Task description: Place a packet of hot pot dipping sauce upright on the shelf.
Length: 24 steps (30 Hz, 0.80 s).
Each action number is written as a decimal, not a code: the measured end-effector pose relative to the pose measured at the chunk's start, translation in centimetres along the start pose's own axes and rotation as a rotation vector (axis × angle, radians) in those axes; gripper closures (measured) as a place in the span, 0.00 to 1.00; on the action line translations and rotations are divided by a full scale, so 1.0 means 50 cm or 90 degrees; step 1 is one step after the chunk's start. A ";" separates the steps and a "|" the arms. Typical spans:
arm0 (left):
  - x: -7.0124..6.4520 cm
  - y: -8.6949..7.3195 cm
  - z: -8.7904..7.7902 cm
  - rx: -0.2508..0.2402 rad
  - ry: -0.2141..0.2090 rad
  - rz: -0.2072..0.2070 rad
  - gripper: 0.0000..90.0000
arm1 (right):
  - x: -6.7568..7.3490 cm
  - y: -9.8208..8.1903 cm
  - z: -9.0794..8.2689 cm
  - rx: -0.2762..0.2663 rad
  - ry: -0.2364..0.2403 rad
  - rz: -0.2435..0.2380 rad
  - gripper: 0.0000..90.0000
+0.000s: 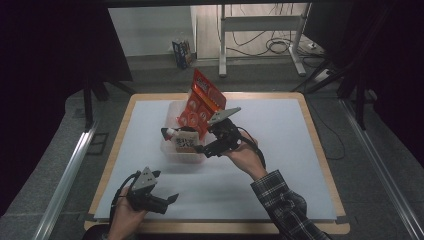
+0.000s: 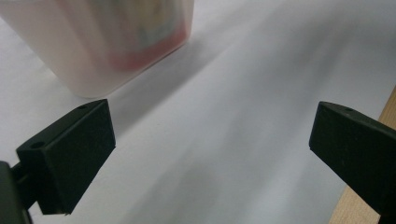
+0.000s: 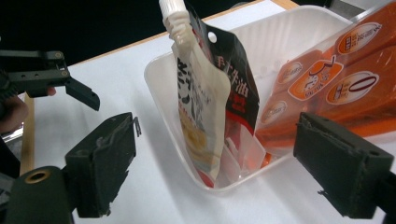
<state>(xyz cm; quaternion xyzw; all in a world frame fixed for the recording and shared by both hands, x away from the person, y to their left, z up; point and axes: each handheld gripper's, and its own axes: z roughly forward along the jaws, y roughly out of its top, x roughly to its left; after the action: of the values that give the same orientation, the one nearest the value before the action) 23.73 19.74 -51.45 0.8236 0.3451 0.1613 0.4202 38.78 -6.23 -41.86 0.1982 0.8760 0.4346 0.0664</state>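
The right gripper (image 1: 202, 148) is held just at the near right side of a clear plastic tub (image 1: 172, 150) in the middle of the table; in the right gripper view its jaws are spread wide, with nothing between them but the tub's near corner (image 3: 219, 184). A spouted pouch (image 3: 205, 107), white and black with a red patch, is seen standing in the tub, its white cap partly cut off by the top edge. Beside it an orange packet (image 3: 327, 88) is leaned against the tub's wall, its far end cropped by the frame. From the high view the orange packet (image 1: 202, 102) is seen rising well above the tub's rim, while the print on the pouch (image 1: 182, 139) is too small to be read.

The left gripper (image 1: 167, 200) is held low near the table's front edge, well apart from the tub; its jaws are seen wide apart and empty in the left gripper view. There the tub (image 2: 93, 60) is blurred, and only a smear of red is made out through its wall. The white mat (image 2: 224, 116) and a strip of the wooden table edge (image 2: 373, 116) are also seen. A plaid sleeve (image 1: 282, 205) is cut off at the bottom of the high view.
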 end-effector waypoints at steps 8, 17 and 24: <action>-0.001 0.000 0.001 0.003 0.001 0.003 0.00 | 0.003 -0.023 -0.008 -0.004 -0.017 -0.012 0.11; -0.002 0.000 0.002 0.004 0.002 0.004 0.00 | -0.004 -0.056 -0.017 -0.012 -0.013 0.006 0.11; -0.003 0.000 0.003 0.005 -0.001 0.009 0.00 | 0.002 -0.057 -0.037 -0.032 -0.014 0.006 0.08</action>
<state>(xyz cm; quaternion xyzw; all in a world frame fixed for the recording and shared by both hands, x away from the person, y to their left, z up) 23.69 19.55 -51.54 0.8276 0.3398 0.1623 0.4163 37.35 -9.10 -42.95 0.2056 0.8630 0.4548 0.0792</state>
